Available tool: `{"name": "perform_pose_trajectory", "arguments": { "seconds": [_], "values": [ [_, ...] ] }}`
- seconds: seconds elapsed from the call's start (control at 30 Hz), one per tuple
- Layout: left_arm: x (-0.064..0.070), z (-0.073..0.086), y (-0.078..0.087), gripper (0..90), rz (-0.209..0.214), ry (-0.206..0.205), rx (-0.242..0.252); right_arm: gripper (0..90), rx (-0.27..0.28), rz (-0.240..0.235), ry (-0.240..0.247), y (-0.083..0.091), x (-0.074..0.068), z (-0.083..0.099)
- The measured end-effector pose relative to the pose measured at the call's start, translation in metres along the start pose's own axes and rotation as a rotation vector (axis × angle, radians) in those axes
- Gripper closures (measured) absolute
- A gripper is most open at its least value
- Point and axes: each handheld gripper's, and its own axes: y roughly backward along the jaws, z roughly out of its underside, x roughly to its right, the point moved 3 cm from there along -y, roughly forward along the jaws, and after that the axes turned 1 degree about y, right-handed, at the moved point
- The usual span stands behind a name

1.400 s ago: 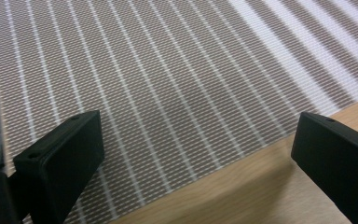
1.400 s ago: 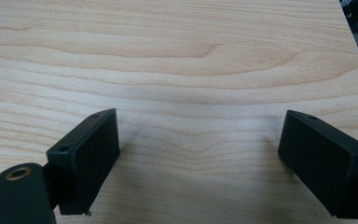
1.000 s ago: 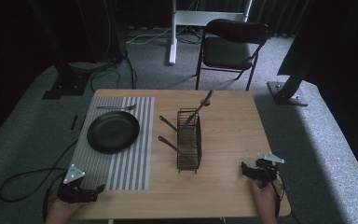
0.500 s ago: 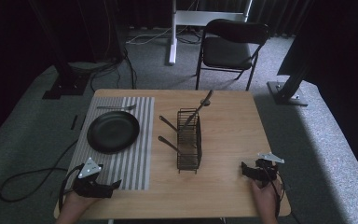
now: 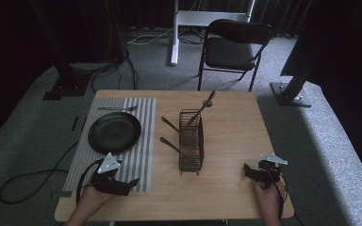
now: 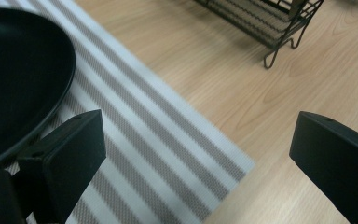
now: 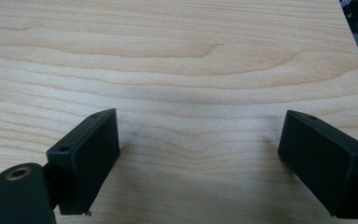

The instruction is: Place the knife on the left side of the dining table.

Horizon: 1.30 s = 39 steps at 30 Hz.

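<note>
We see one wooden table (image 5: pixel 235 127), and behind it on the carpet one black folding chair (image 5: pixel 231 49). On the table's left part lies one striped placemat (image 5: pixel 139 155), grey and white, and on it sits one round black plate (image 5: pixel 114 133). Beyond the plate, at the mat's far edge, lies one fork (image 5: pixel 118 108).

Near the table's middle stands one black wire caddy (image 5: pixel 191 141). We count three utensils at it: one leans up and out of the top toward the far side, and two handles stick out on its left (what kind they are we cannot tell).

There are two grippers, one in each hand. The left gripper (image 5: pixel 131 182) rests at the mat's near right corner, just below the plate; in the left gripper view its jaws stand wide apart with only mat and bare wood between them, holding nothing. The right gripper (image 5: pixel 247 170) sits low over bare wood at the near right of the table, well apart from the caddy, its jaws likewise spread wide and empty.
</note>
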Motion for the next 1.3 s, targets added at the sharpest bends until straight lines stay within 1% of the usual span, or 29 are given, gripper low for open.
{"name": "perform_pose_trajectory", "arguments": {
  "seconds": [0.07,0.1,0.13,0.17,0.2,0.23,0.37,0.4,0.43,0.5,0.53,0.7,0.73,0.77,0.8,0.9,1.07,1.17,1.2,1.3],
  "values": [
    [0.004,-0.007,-0.002,3.9,0.002,-0.009,0.005,11.4,0.0,0.0,0.0,0.0,0.0,0.0],
    [0.005,-0.01,-0.002,3.9,0.014,-0.01,0.01,11.4,0.0,0.0,0.0,0.0,0.0,0.0],
    [0.007,-0.013,-0.003,3.9,0.016,-0.012,0.016,11.4,0.0,0.0,0.0,0.0,0.0,0.0],
    [0.007,-0.013,-0.003,3.9,0.016,-0.012,0.016,11.4,0.0,0.0,0.0,0.0,0.0,0.0],
    [0.01,-0.02,-0.005,3.9,0.028,-0.018,0.021,11.4,0.0,0.0,0.0,0.0,0.0,0.0],
    [0.011,-0.022,-0.006,3.9,0.028,-0.02,0.026,11.4,0.0,0.0,0.0,0.0,0.0,0.0],
    [0.019,-0.034,-0.01,3.9,0.048,-0.043,0.028,11.4,0.001,0.0,0.0,0.0,0.0,0.0],
    [0.021,-0.037,-0.011,3.9,0.044,-0.048,0.031,11.4,0.001,0.0,0.0,0.0,0.0,0.0],
    [0.022,-0.04,-0.011,3.9,0.049,-0.049,0.035,11.4,0.001,0.0,0.0,0.0,0.0,0.0],
    [0.022,-0.04,-0.011,3.9,0.049,-0.049,0.035,11.4,0.001,0.0,0.001,0.0,0.0,0.0],
    [0.025,-0.049,-0.011,3.9,0.058,-0.048,0.045,11.4,0.001,0.0,0.001,0.0,0.0,0.0],
    [0.032,-0.07,-0.009,3.9,0.069,-0.061,0.065,11.5,0.001,0.0,0.002,0.0,0.0,0.0],
    [0.033,-0.073,-0.01,3.9,0.08,-0.06,0.068,11.5,0.001,0.0,0.001,0.0,0.0,0.0],
    [0.033,-0.073,-0.01,3.9,0.08,-0.06,0.068,11.5,0.001,0.0,0.001,0.0,0.0,0.0],
    [0.035,-0.08,-0.011,3.9,0.082,-0.058,0.075,11.4,0.001,0.0,0.001,0.0,0.0,0.0],
    [0.038,-0.09,-0.014,4.6,0.095,-0.05,0.082,11.5,0.001,0.0,0.001,0.0,0.0,0.0],
    [0.041,-0.103,-0.023,4.7,0.1,-0.035,0.081,11.5,0.001,0.0,0.001,0.0,0.0,0.0],
    [0.041,-0.107,-0.026,5.7,0.097,-0.027,0.084,11.5,0.001,0.0,0.001,0.0,0.0,0.0],
    [0.041,-0.111,-0.029,5.7,0.099,-0.013,0.086,11.5,0.001,0.0,0.001,0.0,0.0,0.0],
    [0.043,-0.118,-0.032,5.9,0.092,-0.012,0.084,11.5,0.001,0.0,0.002,0.0,0.0,0.0]
  ]
}}
